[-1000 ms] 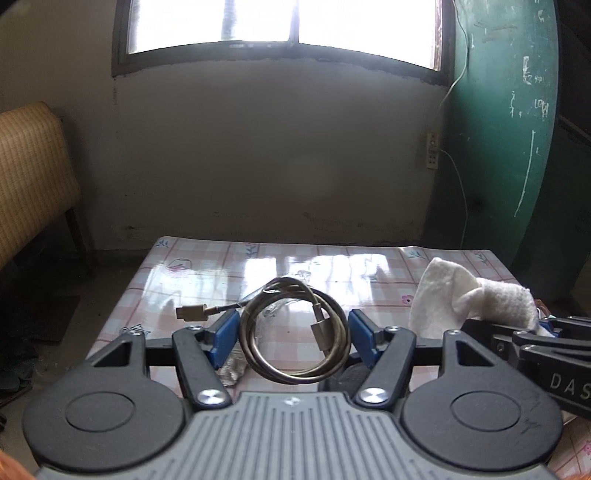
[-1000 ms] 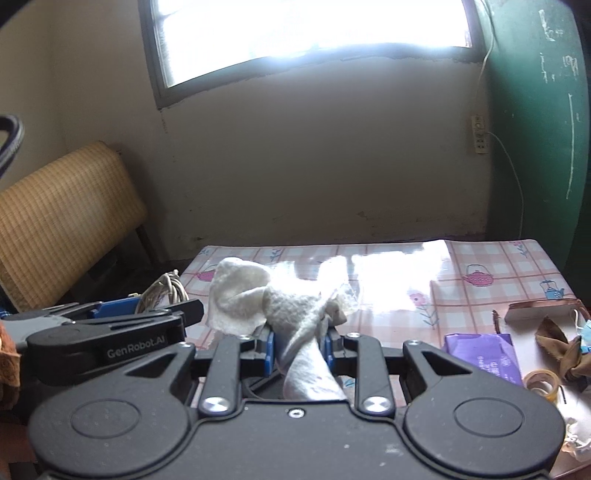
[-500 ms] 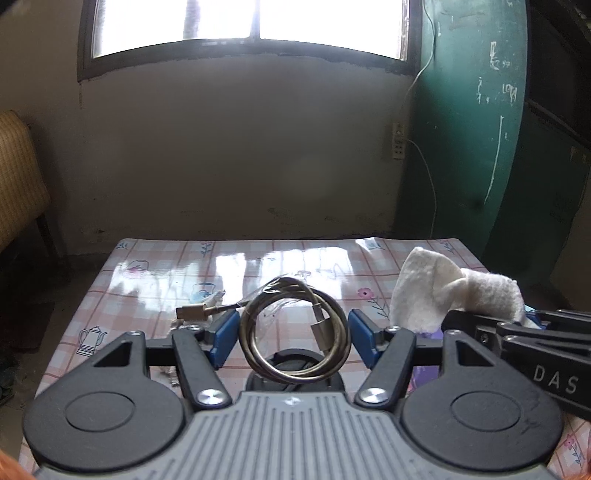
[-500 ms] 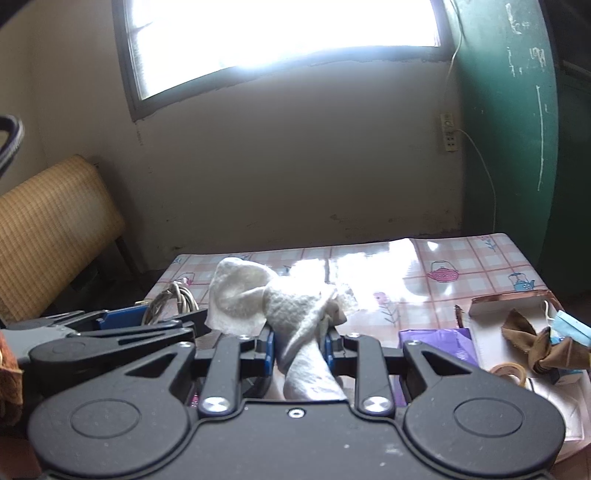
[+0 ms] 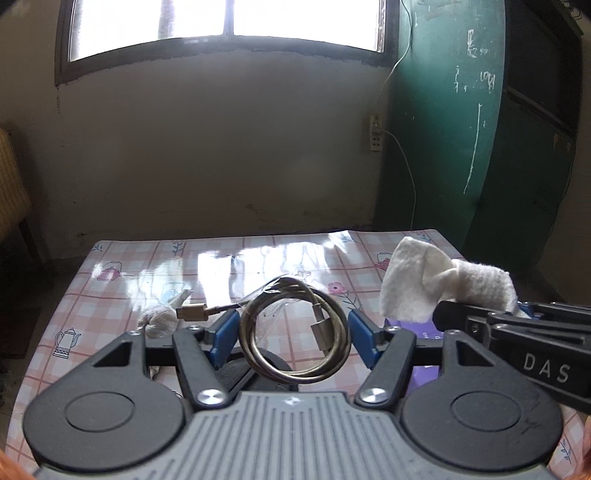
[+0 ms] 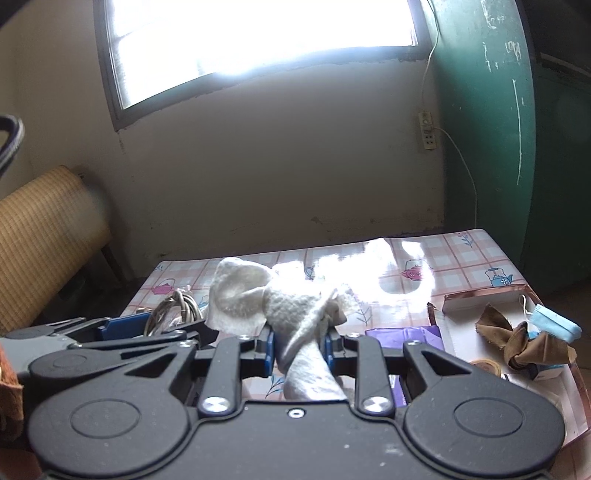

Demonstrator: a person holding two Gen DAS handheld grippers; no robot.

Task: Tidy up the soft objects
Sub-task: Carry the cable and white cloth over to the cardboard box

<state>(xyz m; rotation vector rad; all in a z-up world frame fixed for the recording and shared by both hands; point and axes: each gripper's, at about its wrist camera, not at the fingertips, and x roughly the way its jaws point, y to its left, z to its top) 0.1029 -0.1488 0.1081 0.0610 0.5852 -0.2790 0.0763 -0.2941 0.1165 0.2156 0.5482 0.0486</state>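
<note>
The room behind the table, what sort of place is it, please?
Probably a plain room in a home. A table with a pink checked teapot-print oilcloth stands before a stained plaster wall under a dark-framed window; a woven cane chair back stands at the left, by a green painted cabinet.

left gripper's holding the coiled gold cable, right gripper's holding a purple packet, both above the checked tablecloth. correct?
Not quite. The right gripper is shut on a white knotted cloth, not a purple packet; the flat purple packet lies on the pink checked tablecloth, as the right wrist view shows. The rest holds: the left gripper grips the coiled gold cable above the tablecloth.
</note>
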